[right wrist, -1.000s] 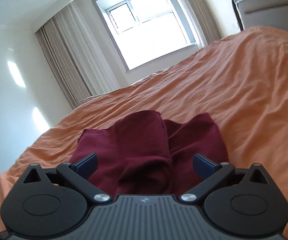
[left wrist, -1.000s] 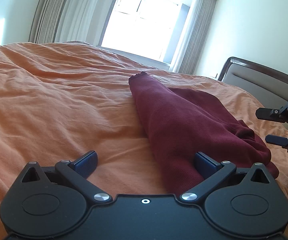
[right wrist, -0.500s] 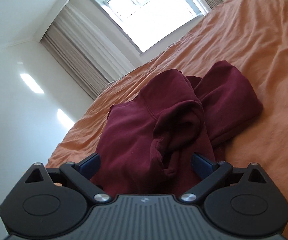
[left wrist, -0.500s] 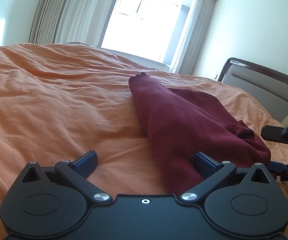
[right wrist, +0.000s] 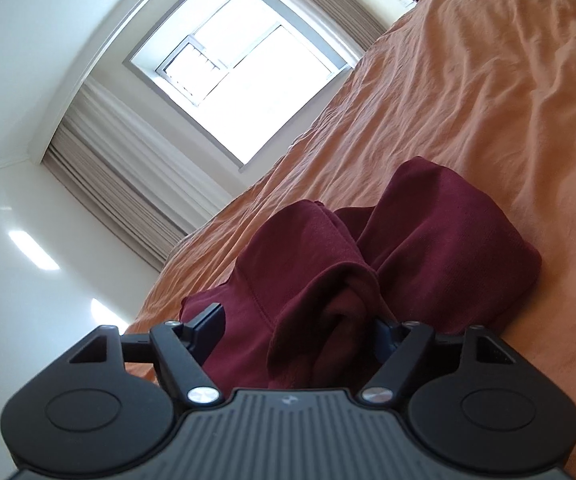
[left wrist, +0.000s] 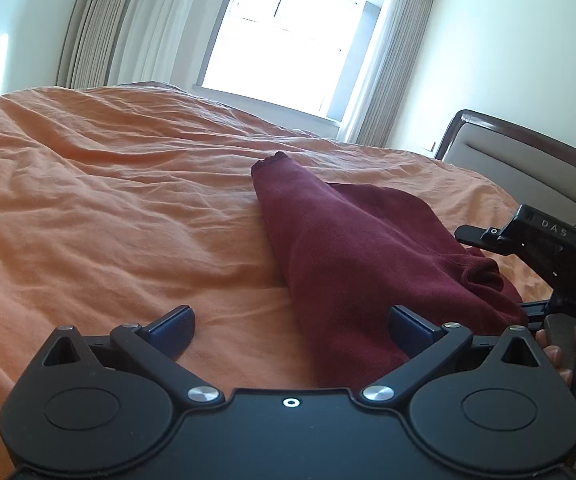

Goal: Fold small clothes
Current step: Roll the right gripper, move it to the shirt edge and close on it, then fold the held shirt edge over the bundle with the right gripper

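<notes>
One orange bed (left wrist: 128, 208) carries the maroon garment (left wrist: 352, 248) bunched at its near right. Left claw (left wrist: 292, 328) gapes wide, beside the cloth; right claw (right wrist: 300, 324) has been closing, cloth between its jaws.

1. Left gripper (left wrist: 290, 330): bare orange bedspread (left wrist: 108, 208) ahead and to its left, open passage.
2. Maroon garment (left wrist: 352, 248): heaped ahead-right, against the right fingertip.
3. Right gripper (right wrist: 298, 322): garment folds bunched between its closing jaws.
4. Headboard (left wrist: 528, 160): beyond, far right.
</notes>
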The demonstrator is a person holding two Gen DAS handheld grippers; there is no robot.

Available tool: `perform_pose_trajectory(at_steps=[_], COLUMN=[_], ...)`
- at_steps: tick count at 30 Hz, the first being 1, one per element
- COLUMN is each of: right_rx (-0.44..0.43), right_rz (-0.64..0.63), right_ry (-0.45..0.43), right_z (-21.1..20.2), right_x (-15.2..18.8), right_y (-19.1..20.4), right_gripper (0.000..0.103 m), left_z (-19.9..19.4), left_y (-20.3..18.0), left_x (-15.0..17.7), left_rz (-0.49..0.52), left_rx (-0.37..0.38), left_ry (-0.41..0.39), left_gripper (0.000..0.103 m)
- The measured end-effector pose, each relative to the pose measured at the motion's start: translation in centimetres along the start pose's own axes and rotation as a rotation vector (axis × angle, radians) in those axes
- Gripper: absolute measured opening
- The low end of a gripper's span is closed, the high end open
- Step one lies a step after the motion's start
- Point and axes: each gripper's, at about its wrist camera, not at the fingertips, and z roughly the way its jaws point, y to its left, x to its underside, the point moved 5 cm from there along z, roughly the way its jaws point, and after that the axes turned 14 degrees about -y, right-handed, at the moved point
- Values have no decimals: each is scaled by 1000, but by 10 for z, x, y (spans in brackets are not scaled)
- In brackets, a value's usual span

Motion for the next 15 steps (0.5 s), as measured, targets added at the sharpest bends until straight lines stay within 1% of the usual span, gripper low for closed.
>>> perform_pose_trajectory(at_steps=[2, 3, 4, 5, 6, 7, 8, 9, 10, 13, 15], right_rx=[14, 27, 53, 78, 100, 111, 106, 95, 87, 57, 48], right_rz=[35, 36, 30, 16, 1, -7, -8, -8, -20, -79, -96], right_ry=[-26, -34, -43, -50, -53, -54, -52, -55, -66, -116, -155], right_z=[-2, -2, -1, 0, -1, -2, -2, -3, -7, -22, -35], right_x=[-4, -4, -5, -5, -6, -6, -6, -7, -8, -16, -23], right_y=[-3, -4, -5, -5, -7, -9, -10, -11, -11, -8, -8], right_gripper=[77, 70, 56, 47, 31, 24, 23, 18, 16, 15, 15], left_z=[3, 5, 8, 12, 15, 18, 20, 23, 25, 28, 30], left_y=[-1, -2, -2, -3, -3, -5, -6, -9, -11, -19, -24], left_x=[-7, -9, -11, -13, -15, -16, -18, -19, -20, -23, -24], left_rz=[-22, -41, -62, -84, -102, -116, -125, -133, -137, -141, -134], left_rx=[-10, -16, -17, -20, -23, -25, -25, -20, -13, 3, 18], left_ry=[13, 22, 33, 46, 54, 61, 68, 75, 78, 81, 87], left_gripper=[102, 102, 102, 102, 102, 102, 102, 102, 102, 102, 102])
